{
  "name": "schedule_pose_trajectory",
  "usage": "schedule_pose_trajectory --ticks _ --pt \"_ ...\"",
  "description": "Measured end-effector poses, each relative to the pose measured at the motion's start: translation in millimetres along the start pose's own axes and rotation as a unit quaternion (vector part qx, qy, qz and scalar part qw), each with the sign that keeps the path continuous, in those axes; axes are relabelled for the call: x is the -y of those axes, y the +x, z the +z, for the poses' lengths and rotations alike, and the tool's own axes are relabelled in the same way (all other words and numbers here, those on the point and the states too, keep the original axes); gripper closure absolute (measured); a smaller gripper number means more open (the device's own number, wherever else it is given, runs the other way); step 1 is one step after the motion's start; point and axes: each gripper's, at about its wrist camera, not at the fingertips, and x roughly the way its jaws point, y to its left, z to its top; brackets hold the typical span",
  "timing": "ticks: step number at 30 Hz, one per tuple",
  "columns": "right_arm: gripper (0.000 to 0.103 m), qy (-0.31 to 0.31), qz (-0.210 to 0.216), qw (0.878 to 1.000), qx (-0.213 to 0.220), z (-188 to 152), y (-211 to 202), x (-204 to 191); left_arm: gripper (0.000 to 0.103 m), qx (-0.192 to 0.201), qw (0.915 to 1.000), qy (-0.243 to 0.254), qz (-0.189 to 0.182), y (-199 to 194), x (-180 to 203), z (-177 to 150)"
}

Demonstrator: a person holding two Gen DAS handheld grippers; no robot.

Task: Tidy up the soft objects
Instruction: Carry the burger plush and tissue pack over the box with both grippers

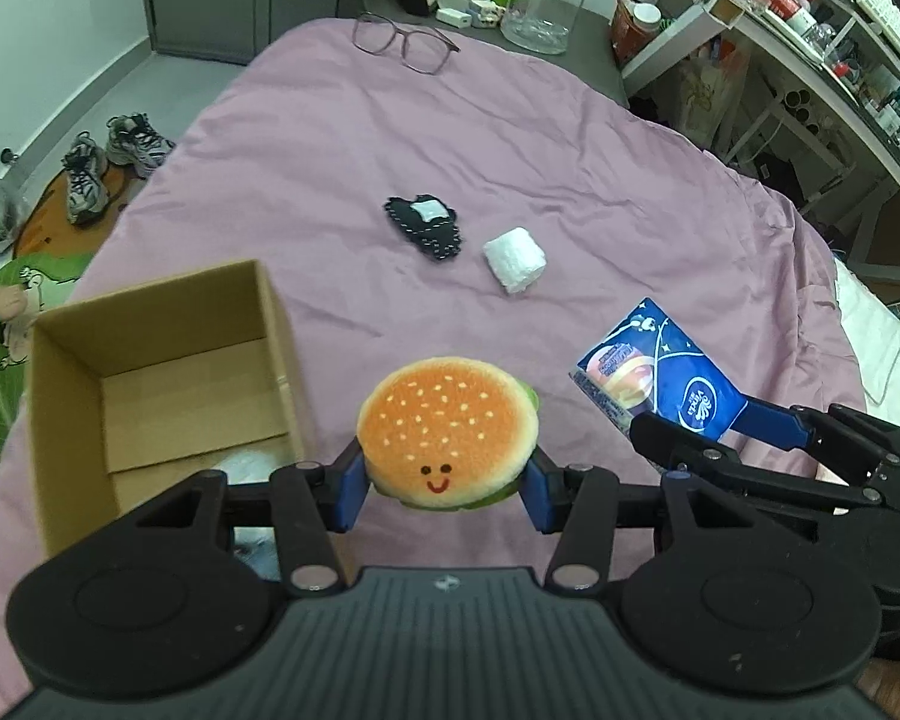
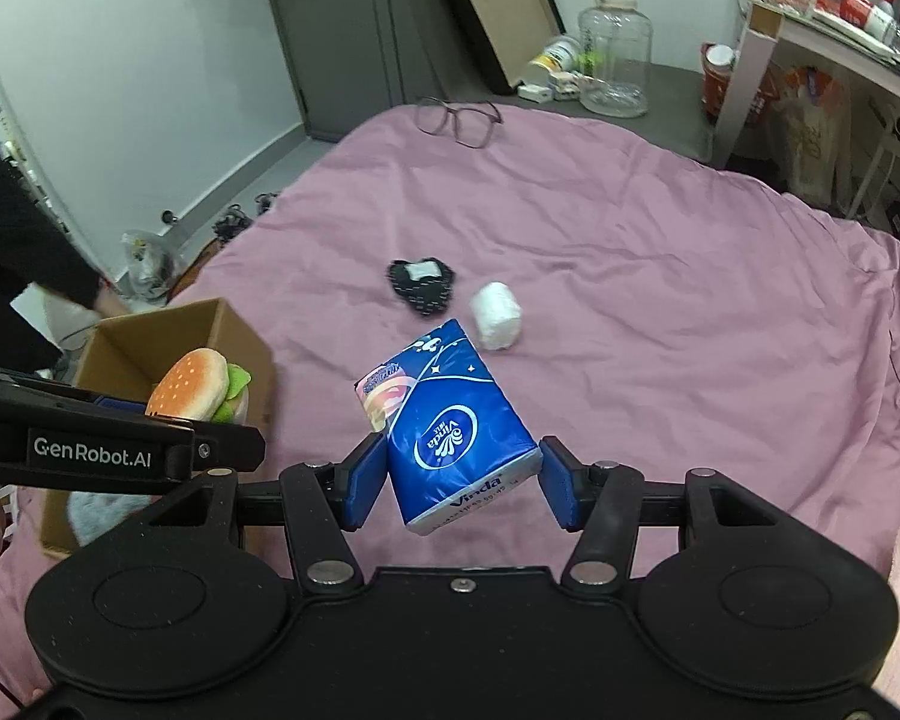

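Now I am holding the burger toy pinched in my left fingers, nearer the box at left; my right fingers are gripping the tissue pack.

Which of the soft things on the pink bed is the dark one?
The black stitched pouch with a white patch on it; the white foam roll lying just beside it is pale all over.

right gripper clamping blue Vinda tissue pack above pink bedsheet, white foam roll just beyond pack, black pouch left of roll, left gripper holding burger plush over cardboard box, glasses at far edge
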Motion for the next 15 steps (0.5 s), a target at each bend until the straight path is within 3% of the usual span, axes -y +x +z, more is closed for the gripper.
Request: schedule_pose_trajectory --ticks 15 --pt "0.049 -0.001 0.042 0.999 -0.002 -13.1 -21.2 -48.7 0.052 0.025 0.9995 -0.006 0.018 -39.7 -49.4 -23.9"
